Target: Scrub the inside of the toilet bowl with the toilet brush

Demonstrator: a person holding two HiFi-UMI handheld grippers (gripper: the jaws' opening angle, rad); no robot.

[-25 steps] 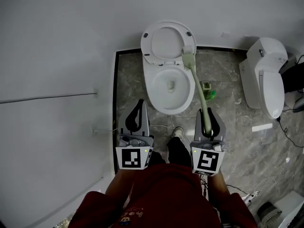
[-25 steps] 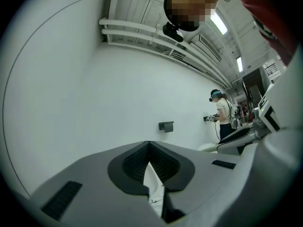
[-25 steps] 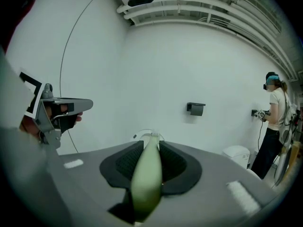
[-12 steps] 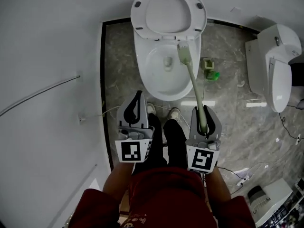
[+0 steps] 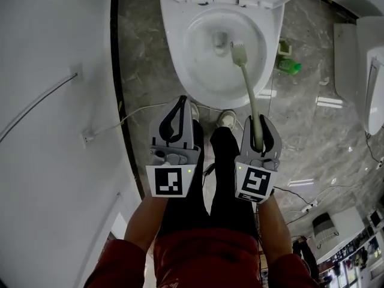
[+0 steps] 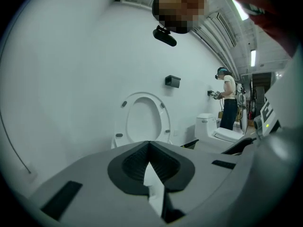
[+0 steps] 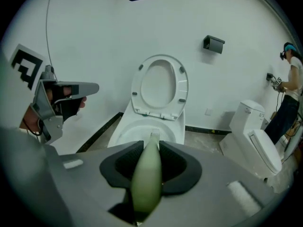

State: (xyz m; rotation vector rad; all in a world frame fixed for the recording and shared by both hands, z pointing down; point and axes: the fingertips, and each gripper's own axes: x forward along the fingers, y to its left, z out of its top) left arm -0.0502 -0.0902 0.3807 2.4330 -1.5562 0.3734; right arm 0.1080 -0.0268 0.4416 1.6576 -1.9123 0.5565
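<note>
A white toilet bowl point(image 5: 170, 53) stands open, its seat point(image 7: 160, 86) tipped upright behind it. A pale green toilet brush point(image 5: 249, 95) slants down across the bowl's near rim. Its whitish bristle head point(image 5: 239, 54) sits inside the bowl just beside the drain point(image 5: 219, 39), and its handle is clamped in the right gripper point(image 5: 259, 122) in front of the bowl.

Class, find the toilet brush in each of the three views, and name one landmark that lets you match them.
Head view: brush runs from the right gripper up into the toilet.
Left gripper view: not in it.
Right gripper view: brush bottom centre, between the jaws.
Landmark: toilet, in all three.
</note>
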